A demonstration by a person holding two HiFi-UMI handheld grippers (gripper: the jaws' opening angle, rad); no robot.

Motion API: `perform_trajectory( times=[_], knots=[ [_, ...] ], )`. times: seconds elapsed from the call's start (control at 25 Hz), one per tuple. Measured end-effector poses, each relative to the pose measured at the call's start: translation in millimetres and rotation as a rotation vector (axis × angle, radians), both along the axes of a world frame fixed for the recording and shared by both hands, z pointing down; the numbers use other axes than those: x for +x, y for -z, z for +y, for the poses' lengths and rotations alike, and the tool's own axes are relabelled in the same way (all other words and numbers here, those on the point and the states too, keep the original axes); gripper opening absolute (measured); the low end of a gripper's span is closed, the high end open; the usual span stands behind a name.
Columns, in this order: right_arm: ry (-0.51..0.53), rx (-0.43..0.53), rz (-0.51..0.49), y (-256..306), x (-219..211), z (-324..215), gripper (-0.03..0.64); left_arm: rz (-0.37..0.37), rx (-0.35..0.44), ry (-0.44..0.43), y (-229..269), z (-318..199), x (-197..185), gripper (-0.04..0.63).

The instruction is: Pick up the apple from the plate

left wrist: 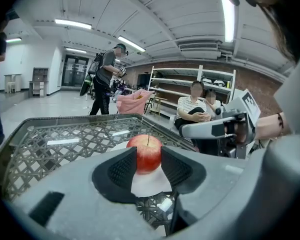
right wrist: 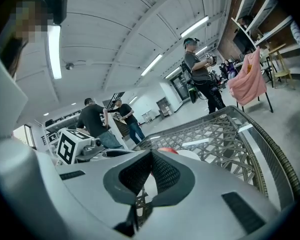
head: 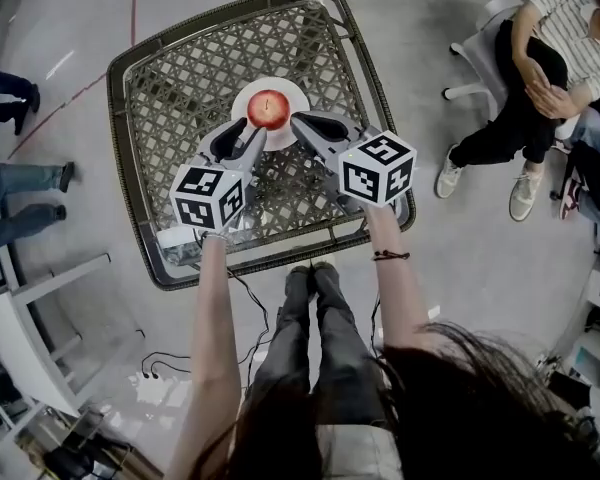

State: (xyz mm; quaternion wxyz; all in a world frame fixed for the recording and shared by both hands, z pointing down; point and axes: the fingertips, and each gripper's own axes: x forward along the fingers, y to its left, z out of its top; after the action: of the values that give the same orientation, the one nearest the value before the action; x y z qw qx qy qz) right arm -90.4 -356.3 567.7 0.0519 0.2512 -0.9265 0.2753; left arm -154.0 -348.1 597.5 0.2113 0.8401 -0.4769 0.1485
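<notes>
**Desk:** Where's the apple?

**Operator:** I have the red apple [head: 268, 108] stem-up in the middle of the small white plate [head: 293, 92]. The plate sits on the woven lattice table [head: 170, 88], toward its far edge from me.

**Desk:** What's your left gripper doing?

**Operator:** My left gripper [head: 238, 140] is low over the table on the near side of the plate, pointing at the fruit. Its jaws stand moderately apart, and in the left gripper view the apple fills the gap between the two black pads [left wrist: 121, 168]. From the head view it looks to lie just past the tips, so I hold nothing there. I can't tell whether the pads touch its skin.

**Desk:** And the right?

**Operator:** My right gripper [head: 298, 120] comes in from the right, with its tips just beside the apple at the plate's edge. In the right gripper view its jaws meet at the tips with nothing between them, and only a sliver of red shows behind them.
</notes>
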Motion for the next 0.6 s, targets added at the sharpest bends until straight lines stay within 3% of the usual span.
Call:
perform_trajectory(
  times=[0.6],
  knots=[
    [-0.012,0.000,0.000,-16.4,6.8,-1.2,0.009,-0.049,0.054,-0.044,-11.8,-17.1,8.1,0.320]
  ],
)
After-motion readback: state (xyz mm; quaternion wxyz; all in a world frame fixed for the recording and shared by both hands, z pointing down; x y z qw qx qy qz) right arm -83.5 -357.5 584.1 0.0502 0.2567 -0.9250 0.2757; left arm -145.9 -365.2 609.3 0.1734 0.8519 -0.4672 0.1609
